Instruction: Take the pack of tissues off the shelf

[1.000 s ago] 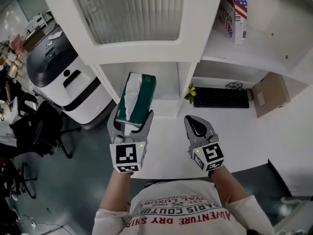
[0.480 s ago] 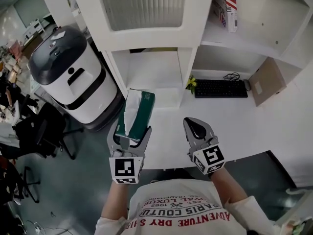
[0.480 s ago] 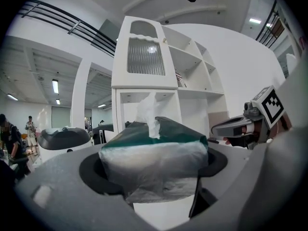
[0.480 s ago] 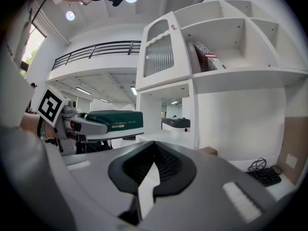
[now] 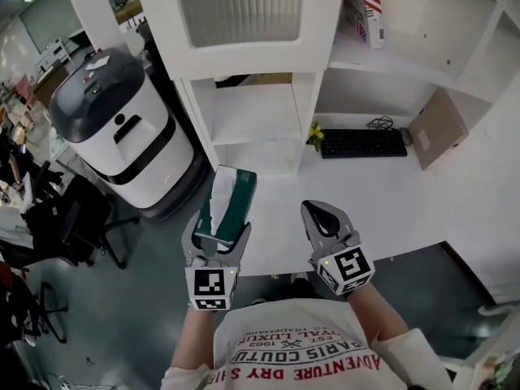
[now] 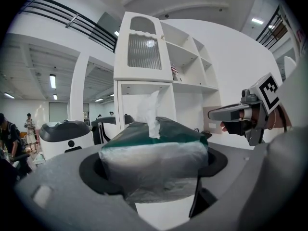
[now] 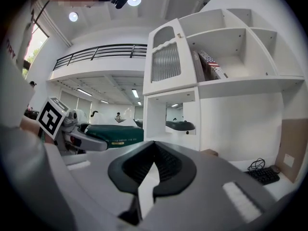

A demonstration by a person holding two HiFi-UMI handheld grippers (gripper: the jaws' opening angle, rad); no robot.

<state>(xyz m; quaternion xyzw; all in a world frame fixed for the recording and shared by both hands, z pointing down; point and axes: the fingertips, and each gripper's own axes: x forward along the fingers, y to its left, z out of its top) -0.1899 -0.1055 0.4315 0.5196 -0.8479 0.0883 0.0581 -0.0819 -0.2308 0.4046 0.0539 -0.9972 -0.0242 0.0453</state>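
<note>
My left gripper (image 5: 219,223) is shut on the green pack of tissues (image 5: 231,200), which has a white tissue sticking out of its top. The pack hangs in the air in front of the white shelf unit (image 5: 253,128), clear of its open cubby, above the desk's left front edge. In the left gripper view the pack (image 6: 155,155) fills the space between the jaws. My right gripper (image 5: 322,213) hangs beside it to the right, shut with nothing in it; in its own view the right gripper (image 7: 153,163) shows its jaws meeting at the tips.
A white desk (image 5: 406,205) runs right from the shelf, with a black keyboard (image 5: 363,143), a small yellow thing (image 5: 315,134) and a cardboard piece (image 5: 439,128). Books (image 5: 367,6) stand on an upper shelf. A large white and grey machine (image 5: 114,128) stands left.
Both grippers have drawn back from the shelf toward the person. The tissue pack has come away from the cubby and a little lower, still held by the left gripper.
</note>
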